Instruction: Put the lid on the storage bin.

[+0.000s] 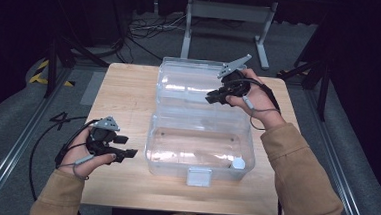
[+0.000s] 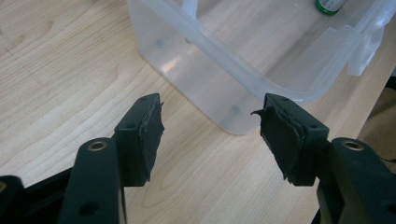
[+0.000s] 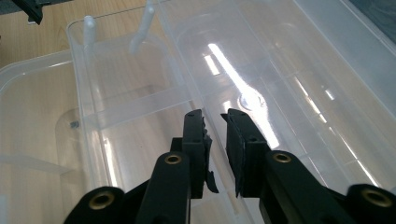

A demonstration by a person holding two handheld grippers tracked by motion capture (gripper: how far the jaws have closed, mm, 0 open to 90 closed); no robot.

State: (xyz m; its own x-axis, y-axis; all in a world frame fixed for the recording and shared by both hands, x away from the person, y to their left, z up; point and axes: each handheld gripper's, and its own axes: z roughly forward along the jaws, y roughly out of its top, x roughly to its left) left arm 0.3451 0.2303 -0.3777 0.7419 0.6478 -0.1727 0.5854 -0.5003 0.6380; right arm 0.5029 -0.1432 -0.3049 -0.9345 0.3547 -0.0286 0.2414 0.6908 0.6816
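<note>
A clear plastic box (image 1: 152, 135) stands open on the wooden table (image 1: 124, 93), its lid (image 1: 180, 79) folded back flat behind it. My right gripper (image 1: 210, 97) hovers over the lid's right part; in the right gripper view its jaws (image 3: 215, 126) stand a narrow gap apart over the lid's rim (image 3: 173, 42), and the pads do not visibly press on it. My left gripper (image 1: 128, 146) rests at the box's front left, open wide (image 2: 210, 126), nothing between its jaws, pointing at the box's corner (image 2: 233, 116).
A small white-capped item (image 1: 238, 163) lies in the box's front right corner; a green and white item (image 2: 329, 5) lies in the box in the left gripper view. A white latch (image 1: 198, 177) hangs on the front wall. A metal stand (image 1: 229, 12) and cables lie beyond the table.
</note>
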